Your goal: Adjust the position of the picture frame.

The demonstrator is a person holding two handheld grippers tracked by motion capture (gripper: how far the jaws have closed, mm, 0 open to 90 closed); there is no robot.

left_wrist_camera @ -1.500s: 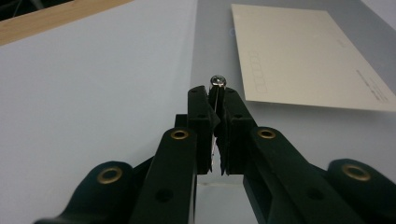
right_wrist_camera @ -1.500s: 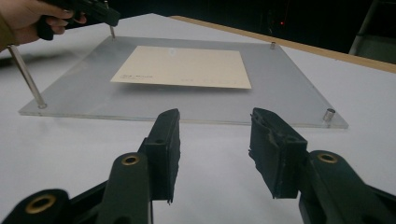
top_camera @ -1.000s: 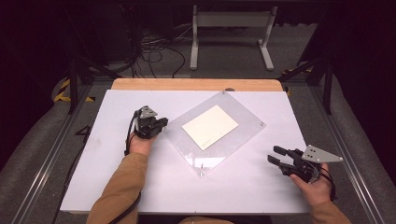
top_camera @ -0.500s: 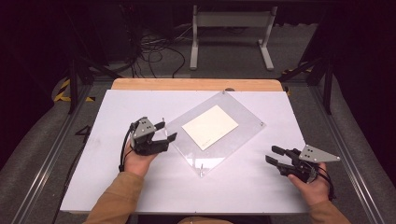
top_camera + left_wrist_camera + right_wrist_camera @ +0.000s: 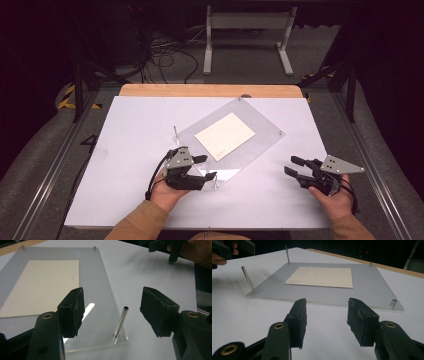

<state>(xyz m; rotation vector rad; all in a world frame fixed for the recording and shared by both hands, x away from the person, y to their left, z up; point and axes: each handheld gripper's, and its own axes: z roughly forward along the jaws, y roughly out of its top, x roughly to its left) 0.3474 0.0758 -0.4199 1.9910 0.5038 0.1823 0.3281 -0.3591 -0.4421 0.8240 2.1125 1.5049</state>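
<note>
A clear acrylic plate [image 5: 260, 137] lies at an angle on the white table, with a cream card [image 5: 225, 135] on its middle. Thin metal pins stand at two corners: one at the left corner [image 5: 175, 131], one at the near corner [image 5: 121, 321]. My left gripper [image 5: 209, 167] is open at that near corner, and the pin stands between its jaws, untouched, in the left gripper view [image 5: 111, 312]. My right gripper [image 5: 290, 165] is open over bare table, right of the plate. It faces the plate's edge [image 5: 367, 287] from a short way off.
Short metal studs [image 5: 393, 302] [image 5: 370, 264] sit at the plate's other two corners. A wooden strip [image 5: 210, 90] runs along the table's far edge. Metal rails flank both sides. Cables and a white stand [image 5: 245, 30] lie on the floor beyond.
My left gripper has moved from the plate's left corner down and right to the near corner pin. The right gripper has barely shifted.
</note>
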